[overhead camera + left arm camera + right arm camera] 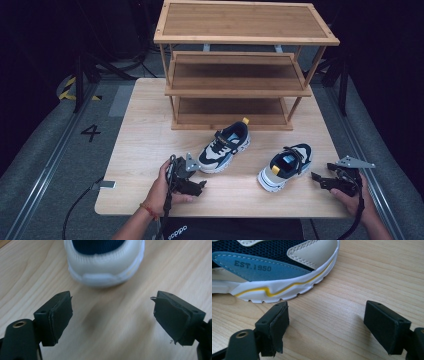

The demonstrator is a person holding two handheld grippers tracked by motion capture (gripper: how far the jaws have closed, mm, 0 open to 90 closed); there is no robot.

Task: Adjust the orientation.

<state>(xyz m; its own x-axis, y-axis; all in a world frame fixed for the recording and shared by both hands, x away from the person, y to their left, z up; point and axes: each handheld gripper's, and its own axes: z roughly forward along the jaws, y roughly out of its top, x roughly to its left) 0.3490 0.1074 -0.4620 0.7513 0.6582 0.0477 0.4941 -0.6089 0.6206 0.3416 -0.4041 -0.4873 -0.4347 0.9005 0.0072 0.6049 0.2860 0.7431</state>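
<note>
Two navy, cream and white sneakers lie on the wooden table. The left sneaker points its toe toward the near left. The right sneaker has a yellow tab at its near end. My left gripper is open just in front of the left sneaker. In the left gripper view the gripper stands wide apart on bare wood, short of a rounded white sneaker end. My right gripper is open beside the right sneaker. In the right gripper view the gripper holds nothing, close to the sneaker's side marked "EST.1950".
A three-shelf wooden rack stands at the back of the table, all its shelves bare. Dark floor and rails surround the table. A person's hands hold both grippers at the near edge.
</note>
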